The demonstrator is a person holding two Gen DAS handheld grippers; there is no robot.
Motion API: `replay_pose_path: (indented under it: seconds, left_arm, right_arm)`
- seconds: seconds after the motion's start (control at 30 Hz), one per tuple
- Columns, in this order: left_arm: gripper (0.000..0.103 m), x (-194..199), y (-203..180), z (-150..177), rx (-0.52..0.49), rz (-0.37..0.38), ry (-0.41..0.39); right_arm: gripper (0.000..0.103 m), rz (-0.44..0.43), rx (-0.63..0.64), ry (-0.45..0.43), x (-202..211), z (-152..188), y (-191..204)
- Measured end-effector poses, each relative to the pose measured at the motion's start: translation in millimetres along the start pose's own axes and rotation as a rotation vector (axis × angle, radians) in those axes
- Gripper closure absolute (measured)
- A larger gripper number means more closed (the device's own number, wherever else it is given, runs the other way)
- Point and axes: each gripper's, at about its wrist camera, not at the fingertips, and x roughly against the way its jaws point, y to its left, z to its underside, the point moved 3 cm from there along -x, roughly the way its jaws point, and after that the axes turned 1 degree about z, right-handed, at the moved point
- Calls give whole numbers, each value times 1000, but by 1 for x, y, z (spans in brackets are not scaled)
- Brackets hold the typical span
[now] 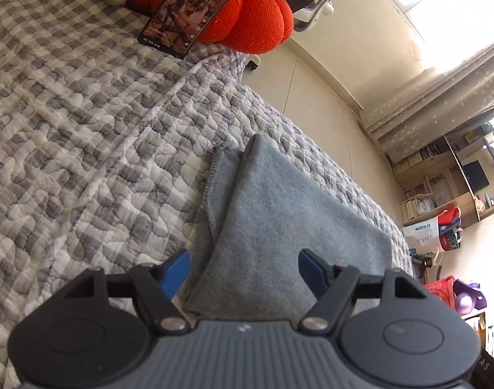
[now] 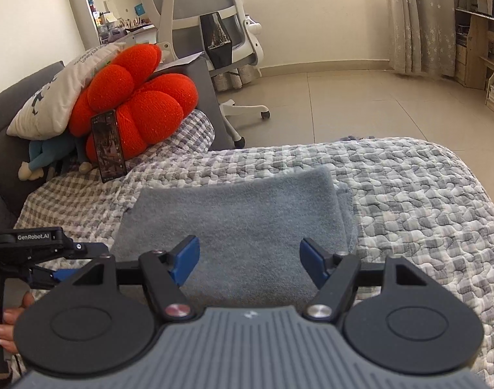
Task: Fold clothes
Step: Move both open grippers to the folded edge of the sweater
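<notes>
Both grippers, the left gripper (image 1: 243,267) and the right gripper (image 2: 249,261), stood wide apart at the bottom of their frames, holding nothing. Just beyond lay the grey cloth (image 2: 237,223), mid-frame on the checked quilt (image 2: 425,201). It looked already folded into a neat stacked rectangle, long axis running left to right in the right wrist view; little seemed left.

Both grippers (image 1: 243,267) (image 2: 249,264) (jaws apart) empty

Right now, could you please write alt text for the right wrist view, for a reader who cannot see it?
A folded grey cloth lies on a checked quilt, with the open right gripper above its near edge, holding nothing. Behind stand a red cushion and a white office chair.
</notes>
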Motion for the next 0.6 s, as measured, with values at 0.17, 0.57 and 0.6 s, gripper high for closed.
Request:
replay_pose_path:
  seconds: [0.17, 0.57, 0.6]
  left_arm:
    - [29, -11, 1, -18, 40, 3, 13]
    - [35, -48, 7, -18, -132, 18, 32]
    - [35, -50, 5, -15, -156, 24, 41]
  right_arm:
    - [31, -41, -55, -1, -9, -20, 15]
    - [61, -157, -215, 44, -65, -13, -1]
    - [66, -172, -245, 54, -69, -11, -5]
